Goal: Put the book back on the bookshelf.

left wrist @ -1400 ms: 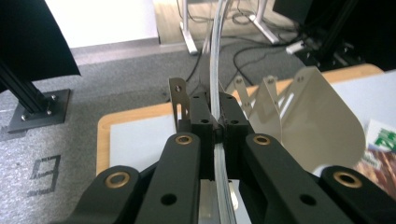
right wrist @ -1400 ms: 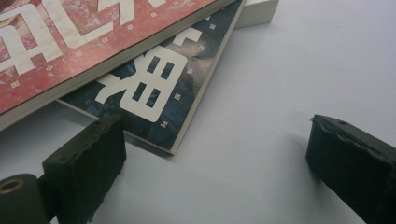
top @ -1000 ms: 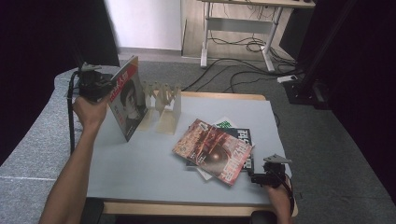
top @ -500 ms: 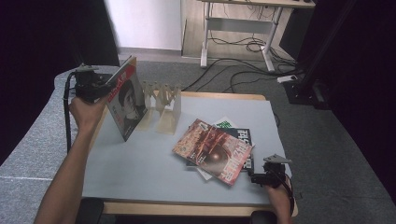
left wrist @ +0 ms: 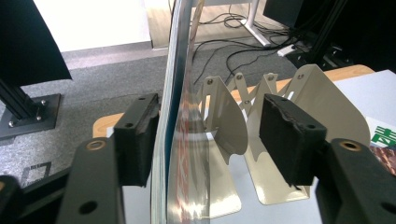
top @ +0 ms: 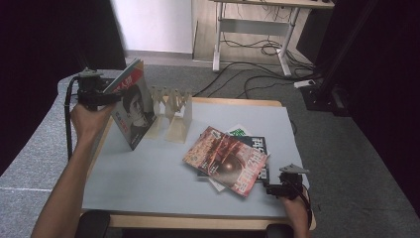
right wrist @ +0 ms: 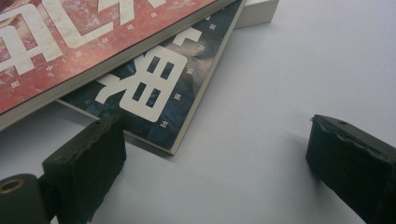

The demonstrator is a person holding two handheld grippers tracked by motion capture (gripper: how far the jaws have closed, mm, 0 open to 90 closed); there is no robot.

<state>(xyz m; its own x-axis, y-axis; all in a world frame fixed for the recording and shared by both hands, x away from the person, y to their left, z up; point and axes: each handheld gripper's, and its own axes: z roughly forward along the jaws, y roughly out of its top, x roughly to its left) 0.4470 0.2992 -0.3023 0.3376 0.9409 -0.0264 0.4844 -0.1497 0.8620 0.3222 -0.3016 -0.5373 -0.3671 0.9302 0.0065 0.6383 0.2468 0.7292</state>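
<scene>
Over on the left, the left gripper [top: 106, 96] had its jaws just opening around the upright magazine [top: 132, 110]: one pad lay against the cover, the other stood clear, so no pinch. Just past its jaws stood the cream folding bookstand [left wrist: 280, 140] on the grey table [top: 148, 173]. Across to the right, the right gripper [right wrist: 215, 158] sat spread wide and empty, the corner of the dark blue book [right wrist: 154, 93] just beside its left pad, under the red magazine [right wrist: 84, 37].
</scene>
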